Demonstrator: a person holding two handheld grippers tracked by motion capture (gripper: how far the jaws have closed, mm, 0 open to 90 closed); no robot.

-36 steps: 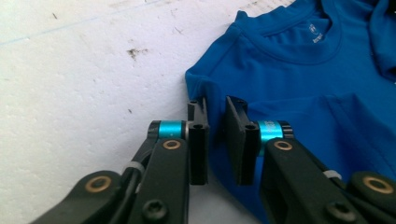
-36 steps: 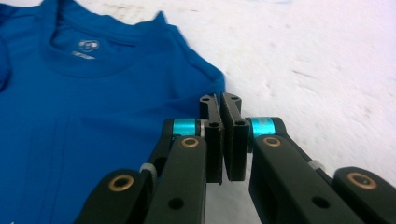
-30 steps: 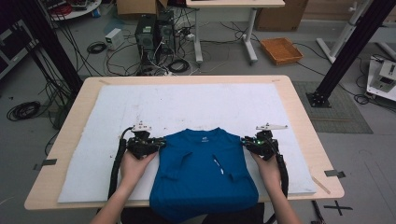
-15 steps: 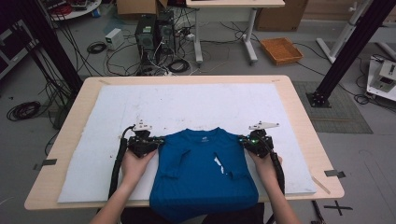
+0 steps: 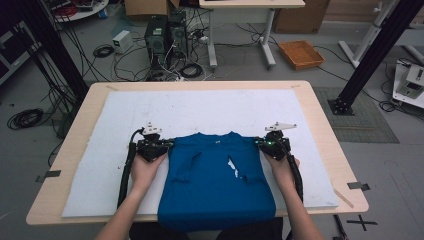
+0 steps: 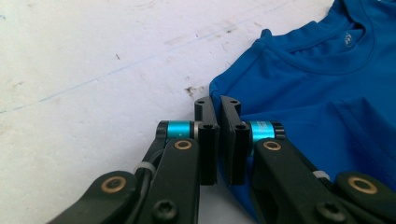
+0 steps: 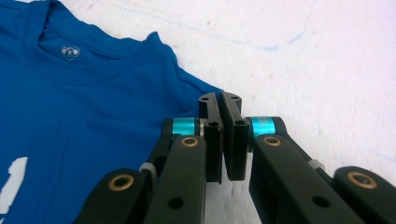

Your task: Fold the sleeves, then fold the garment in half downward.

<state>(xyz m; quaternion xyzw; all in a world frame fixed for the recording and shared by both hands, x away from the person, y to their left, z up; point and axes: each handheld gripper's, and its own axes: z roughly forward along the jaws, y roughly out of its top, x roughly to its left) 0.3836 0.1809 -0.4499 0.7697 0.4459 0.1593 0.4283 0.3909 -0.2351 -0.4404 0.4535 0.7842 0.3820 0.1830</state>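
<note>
The blue T-shirt [image 5: 217,182] lies folded on the white mat [image 5: 200,112] at the near middle of the wooden table [image 5: 322,125], collar toward 12 o'clock, hem hanging over the near edge.

The left gripper [image 5: 161,148] sits at the shirt's 10 o'clock corner. In the left gripper view its jaws are drawn narrow and nip the edge of the shoulder fold [image 6: 219,100]. They have just been closing, the cloth between them.

The right gripper [image 5: 261,144] sits at the shirt's 2 o'clock corner. In the right gripper view its jaws are likewise pinched together on the shoulder edge [image 7: 212,93], having just been closing.

Compared with a second ago, the right gripper has shifted inward toward 9 o'clock onto the shoulder; the left has barely moved. The shirt's position is unchanged.
</note>
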